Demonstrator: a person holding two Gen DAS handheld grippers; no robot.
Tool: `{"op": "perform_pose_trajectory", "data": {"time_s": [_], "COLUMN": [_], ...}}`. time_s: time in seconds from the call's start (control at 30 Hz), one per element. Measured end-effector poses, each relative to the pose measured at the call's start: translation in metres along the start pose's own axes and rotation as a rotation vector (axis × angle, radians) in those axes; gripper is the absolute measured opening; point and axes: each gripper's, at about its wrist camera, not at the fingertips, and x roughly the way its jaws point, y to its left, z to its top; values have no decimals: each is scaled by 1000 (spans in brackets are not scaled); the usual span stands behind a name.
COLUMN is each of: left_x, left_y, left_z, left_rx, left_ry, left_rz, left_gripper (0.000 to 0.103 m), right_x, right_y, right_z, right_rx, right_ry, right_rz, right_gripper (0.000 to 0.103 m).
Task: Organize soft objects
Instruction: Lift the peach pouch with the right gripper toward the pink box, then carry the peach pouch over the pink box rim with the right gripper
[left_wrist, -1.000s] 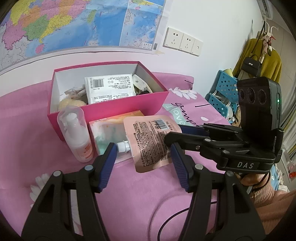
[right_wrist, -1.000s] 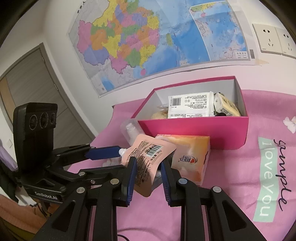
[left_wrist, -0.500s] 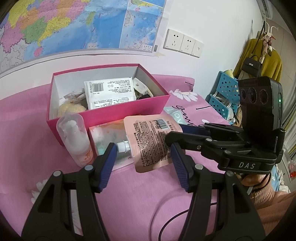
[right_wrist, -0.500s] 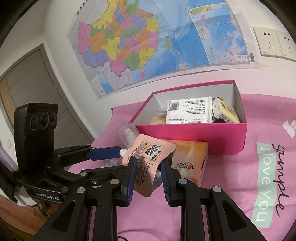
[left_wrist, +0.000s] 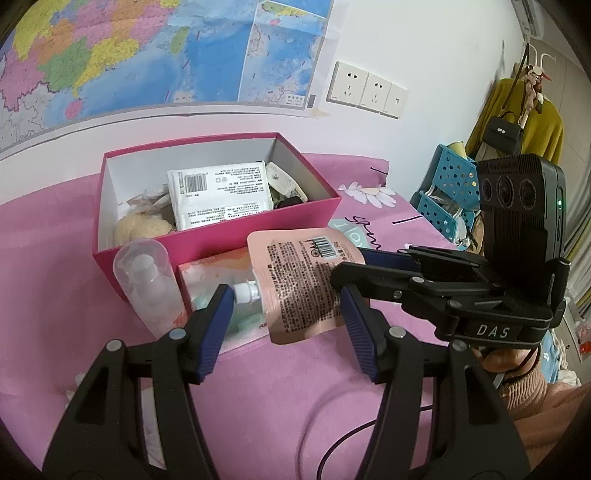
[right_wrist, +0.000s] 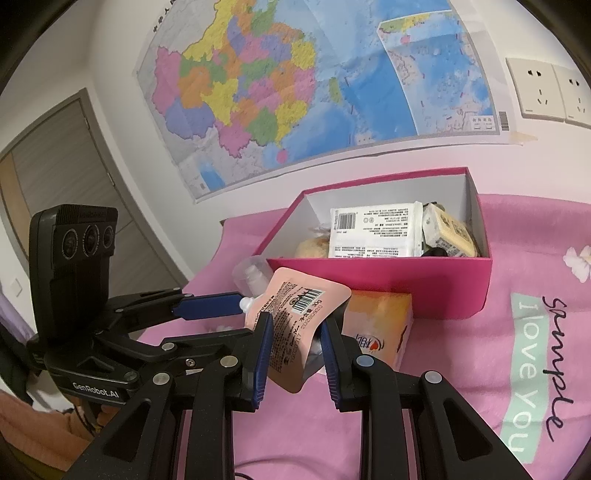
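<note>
Left wrist view first: the left gripper (left_wrist: 288, 321) stands with its blue fingers (left_wrist: 212, 334) well apart, nothing pressed between them. Just past its fingertips hangs the pink spout pouch (left_wrist: 301, 284), its white cap (left_wrist: 243, 291) almost at the left fingertip, though contact there I cannot tell. Coming in from the right, the right gripper (left_wrist: 349, 271) has the pouch by its far edge. Behind the pouch, beyond the fingers, lies an orange tissue pack (left_wrist: 210, 269) on the pink cloth (left_wrist: 258, 387), and to the left of it stands a clear pump bottle (left_wrist: 147, 280), both right up against the front wall of the pink box (left_wrist: 218, 243). That pair sits squarely between the fingers and the box.

Right wrist view now: the right gripper (right_wrist: 295, 341) is narrow, its pads clamped on the pouch's (right_wrist: 295, 314) lower part, pouch tilted, barcode up. The left gripper's finger (right_wrist: 207, 306) reaches in from the left, near the cap. Ahead of the fingers, the box (right_wrist: 388, 273) is crowded: a white wipes pack (right_wrist: 373, 232), a cream packet (right_wrist: 448, 232), a pale puff (right_wrist: 312, 247). A black cable (left_wrist: 351, 435) trails beneath the left gripper.
</note>
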Motion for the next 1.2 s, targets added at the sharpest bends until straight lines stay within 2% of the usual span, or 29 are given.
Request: {"op": "perform_pose_trajectory", "data": {"time_s": [1.2], "left_x": [2], "left_y": [1], "left_z": [19], "left_rx": [23], "left_ry": [-27], "left_rz": [6], "left_gripper": [61], "right_x": [0], "right_y": [-4], "right_z": [13], "right_rx": [-13], "right_ry": [-36], "right_rz": [-17], "right_gripper": [26]}}
